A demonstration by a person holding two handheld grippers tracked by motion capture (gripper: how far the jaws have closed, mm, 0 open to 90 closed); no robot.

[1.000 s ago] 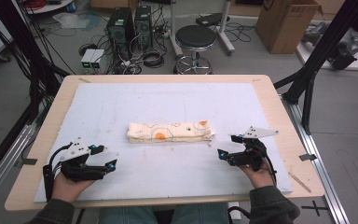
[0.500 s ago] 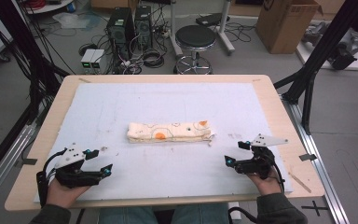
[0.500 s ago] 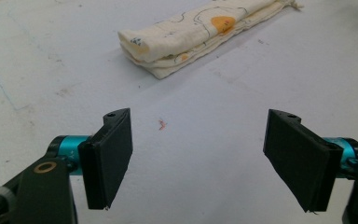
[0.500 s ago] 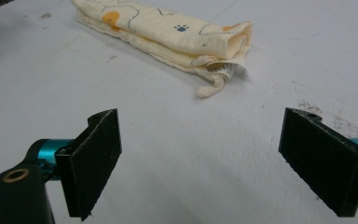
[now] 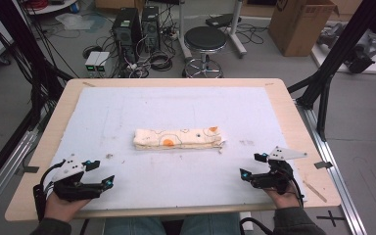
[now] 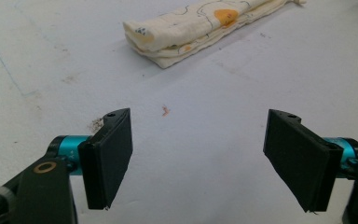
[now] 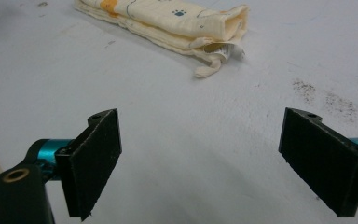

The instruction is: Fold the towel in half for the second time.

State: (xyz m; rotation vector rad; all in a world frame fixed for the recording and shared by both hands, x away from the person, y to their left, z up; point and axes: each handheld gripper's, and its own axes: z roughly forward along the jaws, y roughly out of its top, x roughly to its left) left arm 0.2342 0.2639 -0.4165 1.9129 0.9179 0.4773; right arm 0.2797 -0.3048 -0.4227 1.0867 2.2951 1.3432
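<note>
- The left claw (image 5: 100, 172) sits at the desk's near left corner, held by a hand (image 5: 61, 208) that comes in over the near edge. Its jaws stand wide apart, released, with nothing between them.
- In the left gripper view the left claw (image 6: 198, 158) frames bare white mat, with a small reddish speck (image 6: 166, 110) just beyond the jaws.
- The right claw (image 5: 253, 164) sits at the near right corner, also released and empty, with a grey plate (image 5: 286, 154) on top of it and a cable trailing back toward the sleeve.
- In the right gripper view the right claw (image 7: 200, 158) also frames bare mat, with dark smudges (image 7: 326, 98) off to one side.
- The white mat (image 5: 127, 112) covers most of the desk (image 5: 284, 103), leaving a wooden border all round.
- The folded cloth (image 5: 178, 139) lies flat near the middle of the mat, well apart from both claws and roughly between them, long side running left to right. It is cream with orange patches and small drawn outlines.
- The left gripper view shows the cloth's (image 6: 200, 23) layered folded end; the right gripper view shows the cloth's (image 7: 168, 18) other end, with a small white tag (image 7: 225, 52) and a loose strip sticking out.
- Beyond the desk, on the floor, stand a black stool (image 5: 204, 41), computer towers (image 5: 136, 24) amid cables, and a cardboard box (image 5: 301, 24).
</note>
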